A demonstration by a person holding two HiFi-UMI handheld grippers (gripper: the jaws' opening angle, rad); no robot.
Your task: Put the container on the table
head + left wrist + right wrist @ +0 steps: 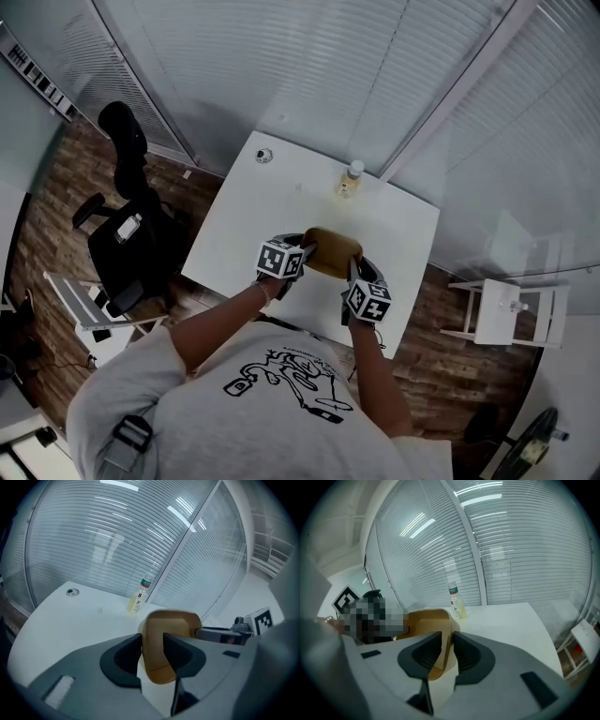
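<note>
A tan, rounded container (331, 251) is held between both grippers over the near half of the white table (234, 216). My left gripper (152, 654) is shut on the container's (164, 641) left edge, and the rim fills the gap between its jaws. My right gripper (447, 651) is shut on the thin right wall of the container (433, 627). In the head view the left gripper (302, 258) and right gripper (354, 279) flank it. Whether the container touches the tabletop I cannot tell.
A small clear bottle (351, 179) with yellowish liquid stands at the table's far edge, beyond the container. A small round object (263, 156) lies at the far left corner. A black office chair (131, 225) is left of the table, a white stool (506, 309) to the right.
</note>
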